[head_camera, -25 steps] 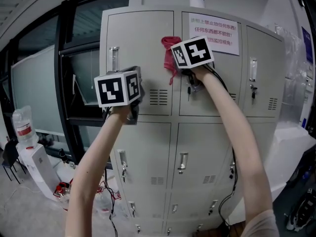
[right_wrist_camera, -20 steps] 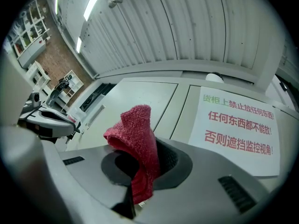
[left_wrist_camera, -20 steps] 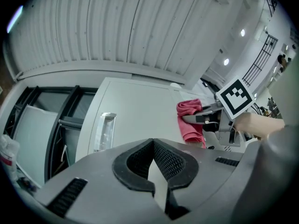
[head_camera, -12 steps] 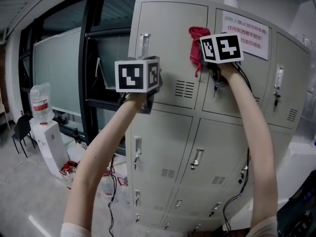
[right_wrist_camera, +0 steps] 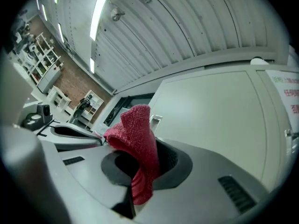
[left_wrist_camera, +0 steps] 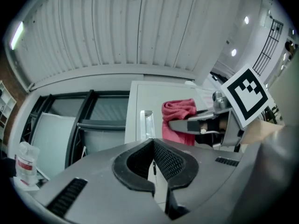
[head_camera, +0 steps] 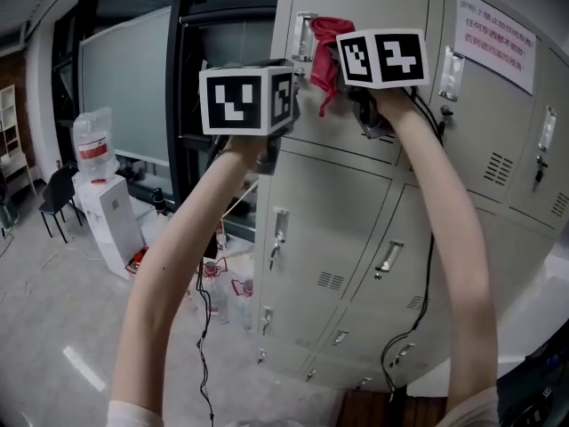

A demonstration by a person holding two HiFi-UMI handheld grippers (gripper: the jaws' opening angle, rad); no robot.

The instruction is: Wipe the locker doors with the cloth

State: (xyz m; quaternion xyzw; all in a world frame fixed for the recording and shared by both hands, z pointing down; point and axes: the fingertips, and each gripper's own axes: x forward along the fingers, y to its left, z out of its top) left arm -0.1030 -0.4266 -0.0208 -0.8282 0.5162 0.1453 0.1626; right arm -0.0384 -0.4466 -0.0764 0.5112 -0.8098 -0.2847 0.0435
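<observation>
The right claw (right_wrist_camera: 140, 176) is clenched on a crumpled red towelling cloth (right_wrist_camera: 138, 132), which sticks up out of its jaws. In the head view the cloth lies at the top left door of the pale grey metal locker cabinet (head_camera: 347, 203), just beside that door's silver recessed handle (head_camera: 304, 36). The left claw (left_wrist_camera: 154, 171) is closed on nothing, raised near the cabinet's left edge, close beside the right claw

Grey left claw (left_wrist_camera: 153, 146) and right claw (right_wrist_camera: 145, 158) bear black-and-white marker cubes (head_camera: 247, 100).
</observation>
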